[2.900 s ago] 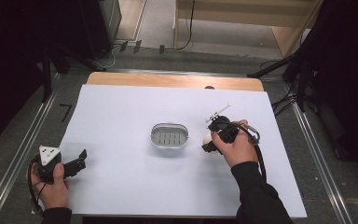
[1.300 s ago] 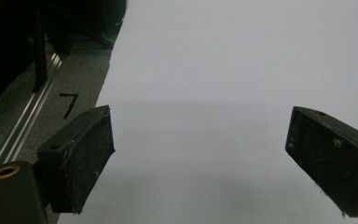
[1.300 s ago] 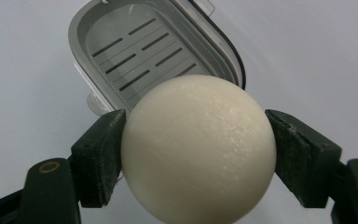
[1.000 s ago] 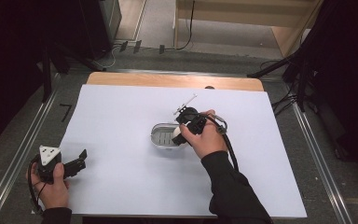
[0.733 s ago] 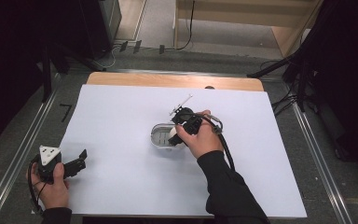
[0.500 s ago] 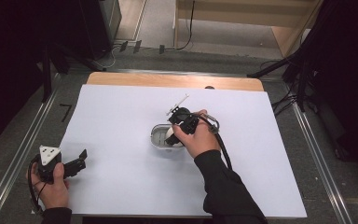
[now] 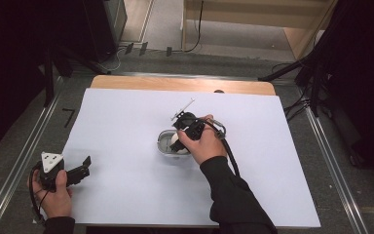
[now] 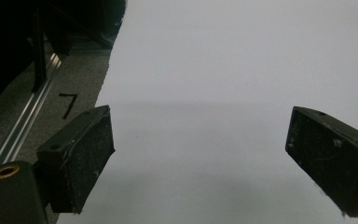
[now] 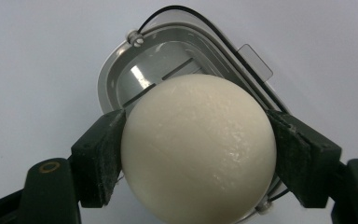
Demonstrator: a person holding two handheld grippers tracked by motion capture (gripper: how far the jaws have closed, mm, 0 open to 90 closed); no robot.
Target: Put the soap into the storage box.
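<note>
A single smooth, cream-white egg (image 9: 198, 149) is sitting pinched between the two black jaws of the right gripper (image 9: 198, 158), one pad pressing on each of its sides, and it is hanging just above the one oval grey metal-and-plastic egg slicer (image 9: 168, 70) that is showing beyond the jaw tips; whether the egg is touching the slicer's slotted bed is not clear. About three seconds ago the right hand was holding this gripper off to the slicer's right side; it has since been travelling across and is now hovering directly over the slicer (image 7: 168, 142) in the high view. The left gripper (image 8: 200, 158) has been staying where it was, its two jaws standing spread wide with nothing but bare sheet between them. Both grippers are working over one large white paper sheet (image 7: 126, 126) that is covering a light wooden table (image 7: 141, 83). Around the table, grey floor (image 7: 355, 195), metal rails and dark curtains are framing the room.
</note>
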